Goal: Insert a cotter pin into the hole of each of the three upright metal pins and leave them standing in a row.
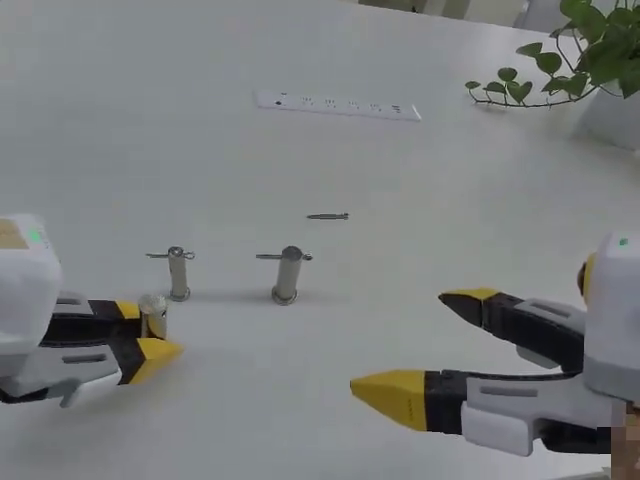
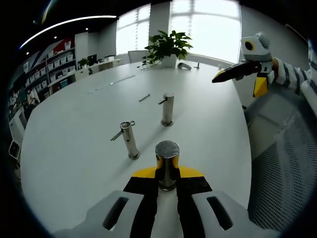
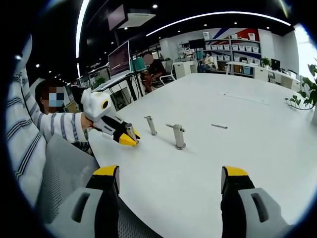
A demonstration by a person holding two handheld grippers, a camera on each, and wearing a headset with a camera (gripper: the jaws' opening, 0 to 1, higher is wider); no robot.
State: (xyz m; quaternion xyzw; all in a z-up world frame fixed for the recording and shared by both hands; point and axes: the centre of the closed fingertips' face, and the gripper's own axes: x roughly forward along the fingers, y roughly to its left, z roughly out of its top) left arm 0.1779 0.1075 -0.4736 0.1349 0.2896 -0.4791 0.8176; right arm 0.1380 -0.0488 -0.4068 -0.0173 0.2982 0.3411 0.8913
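Note:
Two upright metal pins stand side by side on the white table, each with a cotter pin through its top: the left pin and the right pin. My left gripper is shut on a third metal pin, held upright at the table to the left of the row, with no cotter pin visible in it. A loose cotter pin lies behind the row. My right gripper hovers open and holds nothing, near the front right.
A white power strip lies at the back of the table. A potted plant stands at the far right corner. A mesh chair is by the table's edge, and people sit at desks beyond.

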